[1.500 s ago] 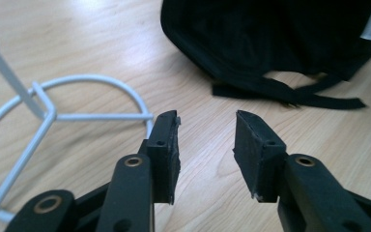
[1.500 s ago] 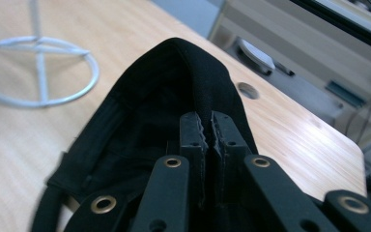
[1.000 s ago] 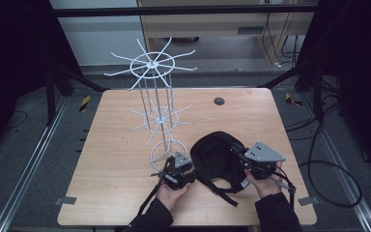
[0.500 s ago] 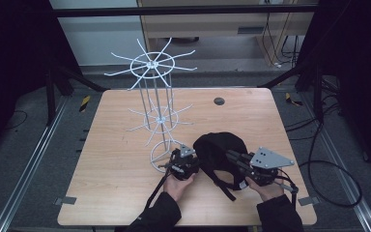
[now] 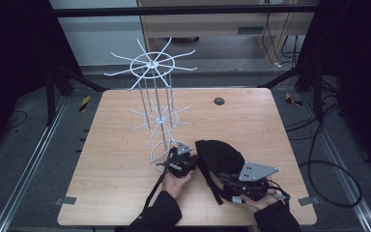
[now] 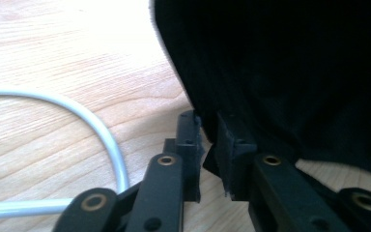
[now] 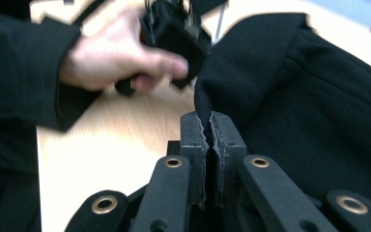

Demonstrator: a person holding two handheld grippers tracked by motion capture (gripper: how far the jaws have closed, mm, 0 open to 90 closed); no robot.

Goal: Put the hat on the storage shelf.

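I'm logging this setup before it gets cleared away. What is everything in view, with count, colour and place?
Table: one, light wood, centre of the high view.
Wire rack: one, white, two tiers of spokes, standing left of centre on the table.
Cap: one, black, near edge of the table, right of the rack's base.
Disc: one, small, dark, far part of the table.
Left gripper: one, black, shut on the cap's edge beside the rack's base ring.
Right gripper: one, black with a grey plate, shut on the cap's strap.
Sleeves: two, dark, bottom edge.
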